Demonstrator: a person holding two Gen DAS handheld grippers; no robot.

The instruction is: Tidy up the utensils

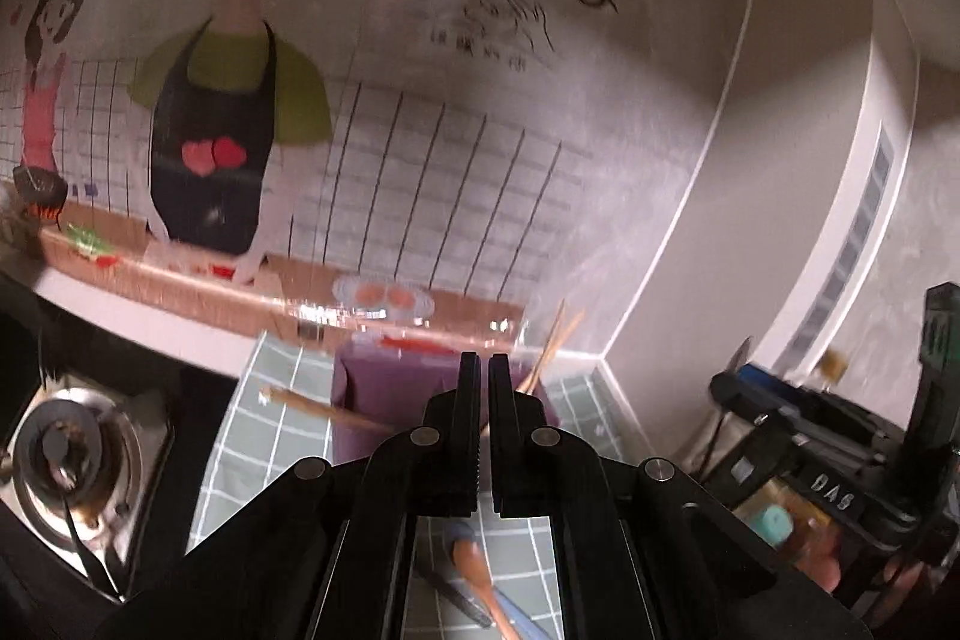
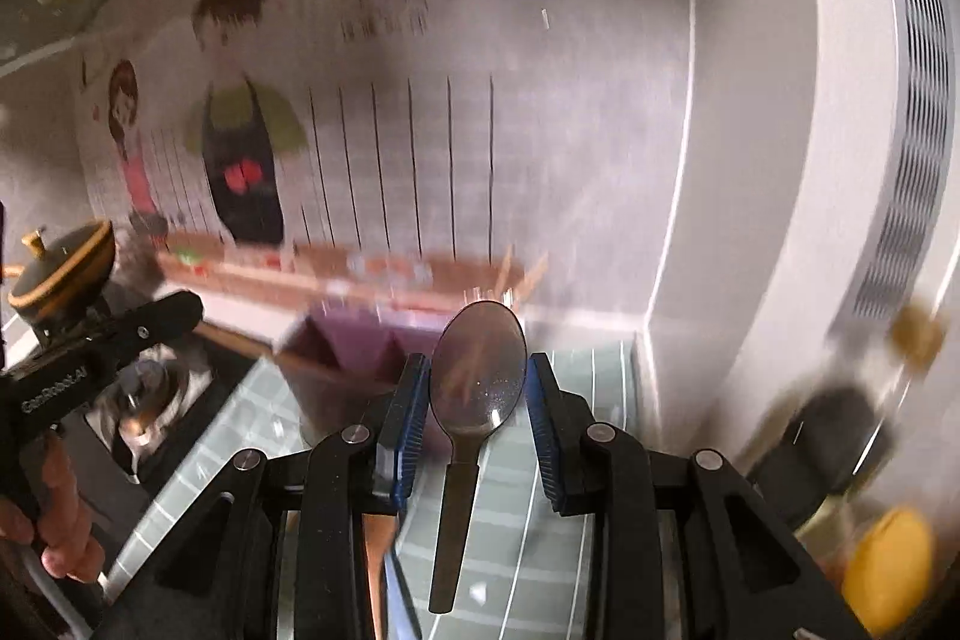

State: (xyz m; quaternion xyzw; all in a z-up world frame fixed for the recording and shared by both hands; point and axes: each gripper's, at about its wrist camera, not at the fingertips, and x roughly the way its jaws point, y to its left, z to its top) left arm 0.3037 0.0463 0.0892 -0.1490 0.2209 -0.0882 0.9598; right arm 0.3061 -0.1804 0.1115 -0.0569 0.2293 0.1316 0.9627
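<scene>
Black gripper (image 2: 478, 388), blue ribbed pads (image 2: 414, 424)

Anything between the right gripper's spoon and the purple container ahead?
Nothing: right wrist view shows the spoon clamped in the right gripper, only bare tiled counter before the purple container.

We see a tabletop (image 1: 282, 436) covered in pale grey-green tiles with white grout lines, meeting the wall at a white edge. On it, toward the back, stands a purple box (image 1: 384, 394) with thin wooden sticks (image 1: 552, 346) leaning out of its right side. To the left, a steel gas burner (image 1: 72, 460) sits in a dark surface beside the tiles. Nearer us, a wooden spoon (image 1: 474, 574) lies on the tiles beside a dark-handled utensil (image 1: 453, 595), both partly hidden.
</scene>
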